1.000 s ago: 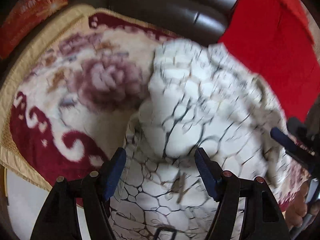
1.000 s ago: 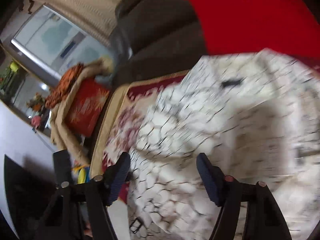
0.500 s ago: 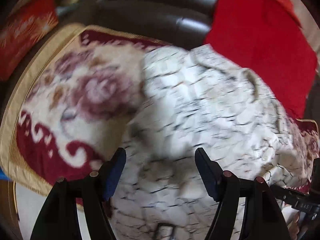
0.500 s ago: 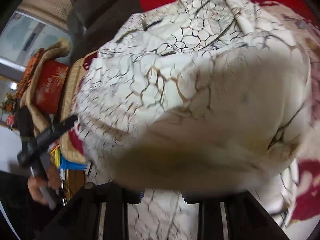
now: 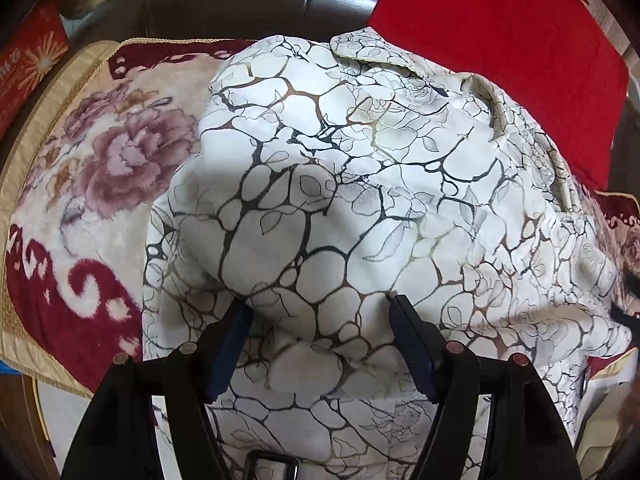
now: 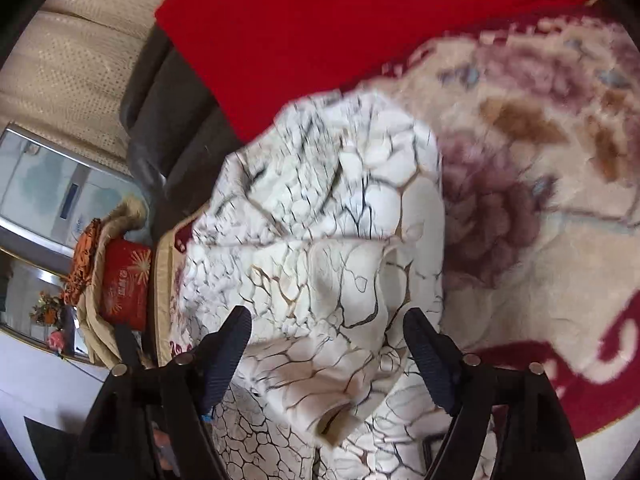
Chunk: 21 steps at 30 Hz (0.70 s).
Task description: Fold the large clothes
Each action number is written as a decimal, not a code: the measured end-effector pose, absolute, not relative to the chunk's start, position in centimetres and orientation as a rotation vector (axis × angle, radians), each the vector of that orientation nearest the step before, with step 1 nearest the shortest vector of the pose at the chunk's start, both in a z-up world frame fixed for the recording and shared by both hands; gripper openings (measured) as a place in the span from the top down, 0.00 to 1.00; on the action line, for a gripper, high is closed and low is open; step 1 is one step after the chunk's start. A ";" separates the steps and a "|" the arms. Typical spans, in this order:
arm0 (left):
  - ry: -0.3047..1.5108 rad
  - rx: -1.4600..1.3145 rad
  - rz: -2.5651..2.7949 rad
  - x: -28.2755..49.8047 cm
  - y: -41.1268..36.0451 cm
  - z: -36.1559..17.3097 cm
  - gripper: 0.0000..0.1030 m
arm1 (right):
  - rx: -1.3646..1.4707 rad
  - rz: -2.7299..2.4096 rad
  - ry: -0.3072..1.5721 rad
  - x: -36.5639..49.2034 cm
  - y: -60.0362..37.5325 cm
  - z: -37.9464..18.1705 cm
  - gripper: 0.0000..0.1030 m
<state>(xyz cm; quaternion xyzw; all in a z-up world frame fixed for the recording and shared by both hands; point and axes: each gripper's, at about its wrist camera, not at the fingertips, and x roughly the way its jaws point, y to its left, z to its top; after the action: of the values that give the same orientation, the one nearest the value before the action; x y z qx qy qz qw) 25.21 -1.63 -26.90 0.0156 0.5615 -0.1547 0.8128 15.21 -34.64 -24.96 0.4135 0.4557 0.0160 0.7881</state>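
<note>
Directly below both my grippers lay the white crackle-print garment (image 5: 344,184), heaped on the floral blanket (image 5: 100,168), its collar end away from me. My left gripper (image 5: 320,340) stood open, nothing pinched; my right gripper (image 6: 326,354) was opening, cloth between its jaws unpressed, equally near.

Seat: dark leather sofa (image 5: 256,4)
Covers: floral blanket (image 5: 100,184), red cloth (image 5: 500,60)
Window: cream curtain (image 6: 72,60)

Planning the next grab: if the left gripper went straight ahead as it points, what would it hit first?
Most likely the shirt: the left gripper is open with a raised fold bulging between the fingers. Contact can't be judged.
</note>
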 end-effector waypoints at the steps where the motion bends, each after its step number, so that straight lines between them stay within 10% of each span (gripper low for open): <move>1: 1.196 0.039 -0.328 25.0 -1.6 -26.6 0.30 | 0.898 0.018 1.017 15.9 -34.3 -25.9 0.26; 8: 1.090 0.046 -0.306 23.9 -1.6 -23.5 0.30 | 0.599 -0.057 0.954 18.0 -30.9 -22.9 0.87; 21: 1.180 0.095 -0.267 23.7 -3.5 -25.8 0.27 | 0.647 -0.060 1.026 19.5 -33.5 -25.8 0.84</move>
<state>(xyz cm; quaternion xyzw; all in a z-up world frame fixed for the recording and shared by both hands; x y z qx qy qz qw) 23.73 -3.49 -25.85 0.0448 0.5546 -0.1256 0.8213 19.46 -33.48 -25.83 0.3041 0.4821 -0.0280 0.8212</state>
